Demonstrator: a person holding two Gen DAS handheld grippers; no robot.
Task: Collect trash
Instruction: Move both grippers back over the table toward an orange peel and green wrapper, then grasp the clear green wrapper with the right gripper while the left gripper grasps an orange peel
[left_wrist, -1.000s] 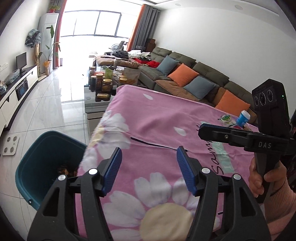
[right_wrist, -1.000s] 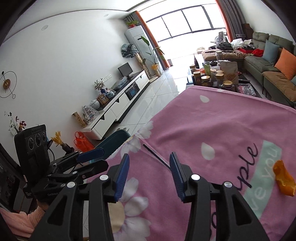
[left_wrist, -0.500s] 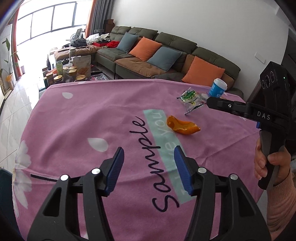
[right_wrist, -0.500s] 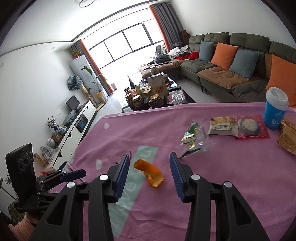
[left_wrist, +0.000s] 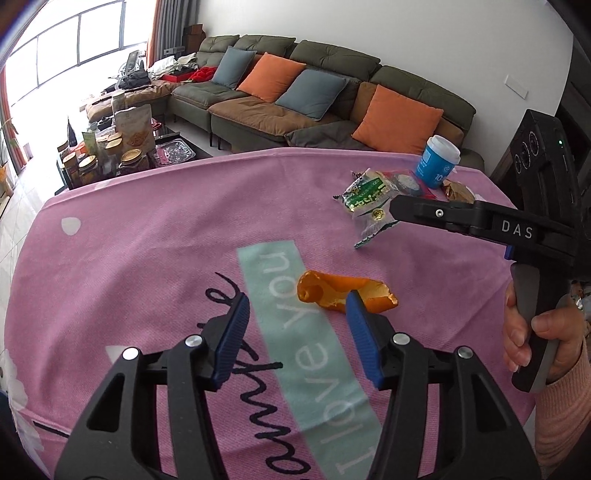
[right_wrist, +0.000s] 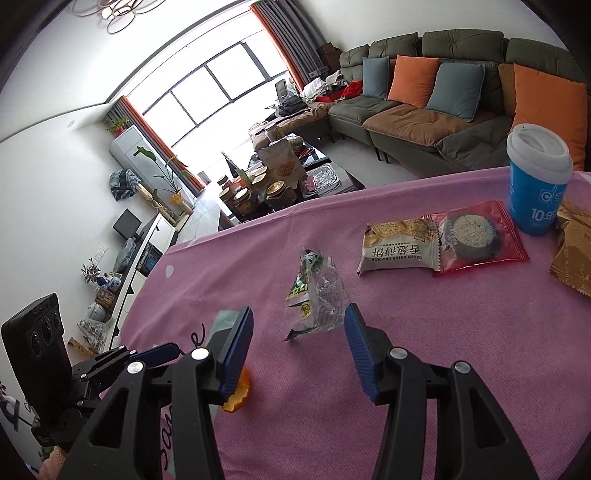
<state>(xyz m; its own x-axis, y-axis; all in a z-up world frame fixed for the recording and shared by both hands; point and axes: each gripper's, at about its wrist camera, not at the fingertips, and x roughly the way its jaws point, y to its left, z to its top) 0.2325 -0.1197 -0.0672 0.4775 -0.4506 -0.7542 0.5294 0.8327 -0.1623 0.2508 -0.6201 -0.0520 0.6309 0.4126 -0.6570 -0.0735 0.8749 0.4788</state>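
Observation:
An orange peel (left_wrist: 343, 293) lies on the pink flowered cloth (left_wrist: 147, 236), just ahead of my left gripper (left_wrist: 297, 317), which is open and empty. A crumpled clear and green wrapper (right_wrist: 314, 299) lies just ahead of my right gripper (right_wrist: 299, 332), also open and empty. The wrapper also shows in the left wrist view (left_wrist: 365, 201), partly behind the right gripper's finger. The peel shows in the right wrist view (right_wrist: 238, 395), mostly hidden behind my right gripper's left finger.
A cracker packet (right_wrist: 399, 251), a red biscuit packet (right_wrist: 476, 236), a blue paper cup (right_wrist: 535, 184) and a brown packet (right_wrist: 572, 254) lie at the far right of the table. A sofa (left_wrist: 332, 92) and a cluttered coffee table (left_wrist: 110, 151) stand beyond.
Both grippers have swung from the bin side of the table and moved closer to the trash. The peel now sits right before the left gripper, the wrapper before the right.

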